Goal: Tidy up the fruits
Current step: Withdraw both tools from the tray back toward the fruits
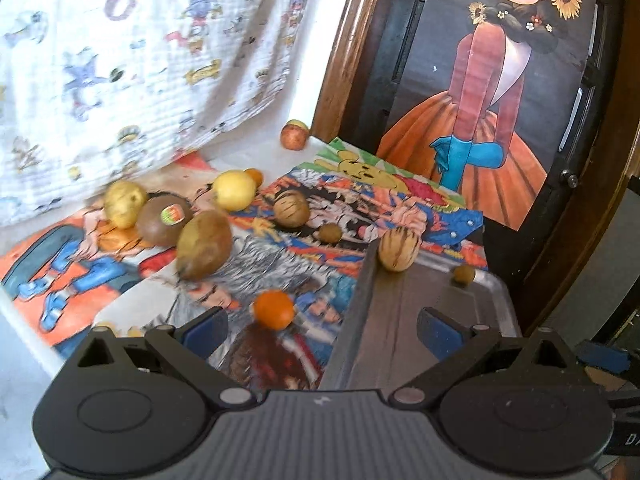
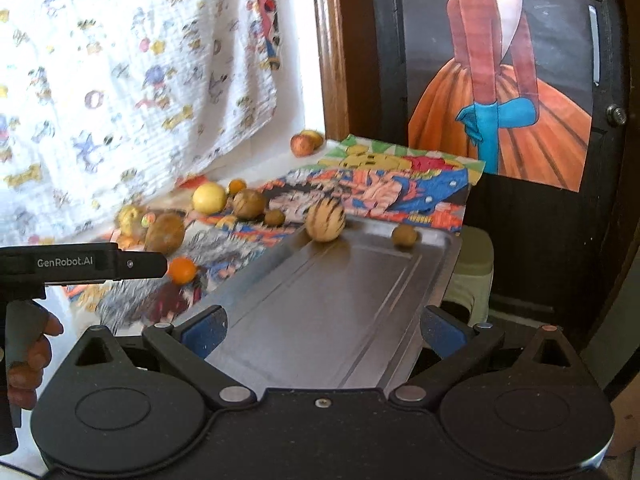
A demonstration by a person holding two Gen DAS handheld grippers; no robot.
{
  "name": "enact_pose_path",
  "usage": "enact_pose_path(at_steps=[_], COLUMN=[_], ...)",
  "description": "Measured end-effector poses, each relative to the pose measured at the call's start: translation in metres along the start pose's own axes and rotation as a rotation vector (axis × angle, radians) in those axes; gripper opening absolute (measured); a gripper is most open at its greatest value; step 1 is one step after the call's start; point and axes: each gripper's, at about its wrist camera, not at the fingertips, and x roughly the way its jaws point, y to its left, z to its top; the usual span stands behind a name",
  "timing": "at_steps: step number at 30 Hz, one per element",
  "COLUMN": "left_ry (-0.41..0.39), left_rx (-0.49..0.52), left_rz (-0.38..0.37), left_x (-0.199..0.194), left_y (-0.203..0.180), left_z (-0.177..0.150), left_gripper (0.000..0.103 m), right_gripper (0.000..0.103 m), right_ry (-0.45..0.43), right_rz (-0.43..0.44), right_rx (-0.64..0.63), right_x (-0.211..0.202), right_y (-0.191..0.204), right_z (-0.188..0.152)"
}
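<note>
A metal tray (image 2: 320, 304) lies on the right of the table; its rim shows in the left wrist view (image 1: 408, 320). A striped melon (image 2: 325, 222) (image 1: 399, 249) and a small brown fruit (image 2: 404, 235) (image 1: 464, 274) sit at its far end. A small orange (image 1: 274, 309) (image 2: 182, 270) lies on the comic-print cloth just ahead of my open, empty left gripper (image 1: 320, 330). Further left lie a brown pear (image 1: 205, 245), a kiwi with a sticker (image 1: 164, 220), a yellow potato-like fruit (image 1: 124, 202), a lemon (image 1: 234, 189) and another striped fruit (image 1: 291, 208). My right gripper (image 2: 322, 332) is open and empty over the tray's near end.
A red-yellow apple (image 1: 294, 135) sits at the back by the wooden door frame (image 1: 340, 60). A patterned white cloth (image 1: 140, 52) hangs at the left. A poster of a girl (image 1: 492, 80) covers the dark door. A green stool (image 2: 472, 272) stands beyond the tray.
</note>
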Motion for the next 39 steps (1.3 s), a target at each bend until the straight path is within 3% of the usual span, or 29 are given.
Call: enact_pose_path(at_steps=[15, 28, 39], left_ry=[0.104, 0.140, 0.130], left_rx=[0.030, 0.023, -0.024], left_rz=[0.098, 0.115, 0.167], left_x=[-0.015, -0.015, -0.009], left_y=[0.030, 0.046, 0.074], left_z=[-0.032, -0.037, -0.027], left_gripper=[0.102, 0.103, 0.102], right_gripper=[0.102, 0.102, 0.102], right_ry=[0.244, 0.263, 0.214], right_rz=[0.071, 0.105, 0.102], right_rx=[-0.016, -0.035, -0.189], right_x=[0.002, 0.008, 0.028], right_y=[0.036, 0.049, 0.075], right_z=[-0.037, -0.032, -0.024])
